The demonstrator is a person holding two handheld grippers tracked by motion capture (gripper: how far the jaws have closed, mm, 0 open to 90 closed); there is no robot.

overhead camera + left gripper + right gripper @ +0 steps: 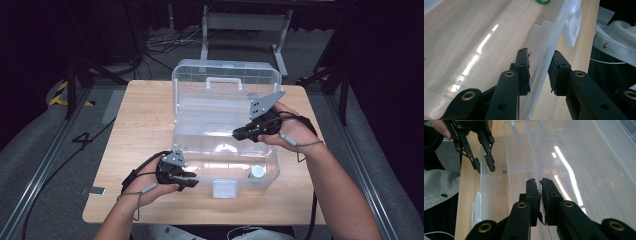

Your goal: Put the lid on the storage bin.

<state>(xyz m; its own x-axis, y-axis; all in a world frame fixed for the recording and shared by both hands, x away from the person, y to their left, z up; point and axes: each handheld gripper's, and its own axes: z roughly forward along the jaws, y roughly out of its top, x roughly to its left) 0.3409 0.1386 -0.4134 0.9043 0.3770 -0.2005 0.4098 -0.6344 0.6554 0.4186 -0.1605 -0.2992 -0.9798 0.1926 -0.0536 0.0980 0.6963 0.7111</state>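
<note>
A clear plastic storage box (182, 145) stands on the wooden table (140, 120) with its lid (190, 75) raised. My left gripper (192, 181) is at the box's front left. Its jaws are open and straddle the front wall (541, 47) with a small gap on each side; the left gripper (484, 167) shows this too. My right gripper (237, 134) reaches into the box from the right. Its jaws (540, 182) are closed on the thin upright rim of a clear inner tray (534, 152).
A white latch (224, 189) hangs on the box's front wall, and a carry handle (224, 82) sits on the lid. A small white-capped item (257, 171) lies in the front right corner. A green ring (542, 1) shows inside. The table's front edge is close behind my hands.
</note>
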